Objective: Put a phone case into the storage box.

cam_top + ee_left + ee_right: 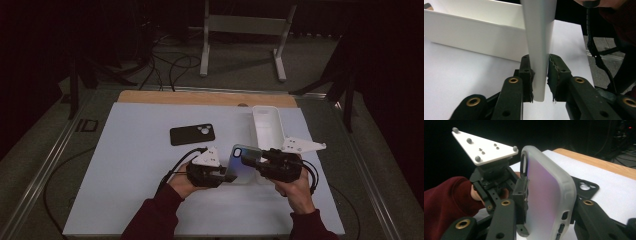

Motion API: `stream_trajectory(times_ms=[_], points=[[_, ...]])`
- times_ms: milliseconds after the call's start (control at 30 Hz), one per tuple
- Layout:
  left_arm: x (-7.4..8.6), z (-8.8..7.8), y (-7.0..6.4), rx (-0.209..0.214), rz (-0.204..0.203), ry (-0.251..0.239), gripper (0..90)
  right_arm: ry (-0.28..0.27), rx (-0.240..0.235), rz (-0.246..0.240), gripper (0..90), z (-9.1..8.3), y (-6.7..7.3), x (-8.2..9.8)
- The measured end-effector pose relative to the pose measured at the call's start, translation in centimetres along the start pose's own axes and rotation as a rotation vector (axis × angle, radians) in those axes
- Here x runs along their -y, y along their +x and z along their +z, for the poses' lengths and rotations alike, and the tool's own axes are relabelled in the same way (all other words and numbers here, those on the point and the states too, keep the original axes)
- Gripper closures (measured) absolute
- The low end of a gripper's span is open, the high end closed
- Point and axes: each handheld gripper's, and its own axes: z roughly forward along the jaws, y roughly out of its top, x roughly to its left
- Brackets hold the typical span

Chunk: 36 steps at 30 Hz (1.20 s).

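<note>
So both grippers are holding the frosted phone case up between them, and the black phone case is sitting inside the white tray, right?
Not quite. The black phone case lies flat on the white mat, left of the white tray, as the high view shows. The frosted phone case is indeed between the left gripper and right gripper.

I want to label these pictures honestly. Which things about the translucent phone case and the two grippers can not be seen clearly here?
- Right gripper: in its own view the translucent phone case hides the right pad, so contact there is unclear.
- Left gripper: the case's top is cut off by the upper edge.
- White tray: the inside is too dim and small in the high view.
- Black phone case: mostly hidden behind the translucent case.
</note>
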Motion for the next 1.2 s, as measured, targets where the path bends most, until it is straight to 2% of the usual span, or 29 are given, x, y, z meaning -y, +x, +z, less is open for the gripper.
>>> stream_trajectory(times_ms=[133,167,200,233,367,433,467,733,767,1067,1200], points=[[0.1,-0.1,0.0,0.030,0.003,-0.011,77.1,-0.002,-0.044,-0.010,62.7,-0.2,-0.1,-0.1],[0.1,-0.1,0.0,0.030,0.003,-0.011,80.6,-0.002,-0.044,-0.010,62.7,-0.2,-0.1,-0.1],[0.0,-0.3,-0.2,0.003,0.007,-0.029,80.6,-0.002,-0.058,-0.010,46.9,-0.2,-0.1,-0.1],[0.0,-0.5,0.0,-0.002,0.007,-0.030,81.0,0.031,0.028,-0.041,41.4,-0.2,-0.1,-0.1],[0.0,-0.8,0.2,-0.040,-0.005,-0.032,81.1,0.022,0.090,-0.027,32.0,-0.5,-0.1,-0.1],[0.0,-0.8,0.2,-0.055,-0.007,-0.029,81.1,0.016,0.099,-0.024,29.8,-0.5,-0.1,-0.1],[0.0,-0.8,0.2,-0.060,-0.008,-0.029,81.1,0.009,0.118,-0.015,26.8,-0.6,-0.1,-0.1],[-0.1,-0.8,0.3,-0.164,-0.030,-0.008,81.1,-0.012,0.193,0.010,16.1,-0.5,0.2,-0.4],[-0.1,-0.8,0.3,-0.167,-0.033,-0.007,81.1,-0.014,0.207,0.015,15.2,-0.4,0.4,-0.4],[-0.2,-0.7,0.6,-0.227,-0.075,-0.010,81.1,-0.015,0.271,0.023,13.9,0.3,0.8,-0.6],[-0.3,-0.6,0.5,-0.243,-0.093,-0.010,81.1,-0.023,0.316,0.017,13.8,0.7,1.1,-0.7]])
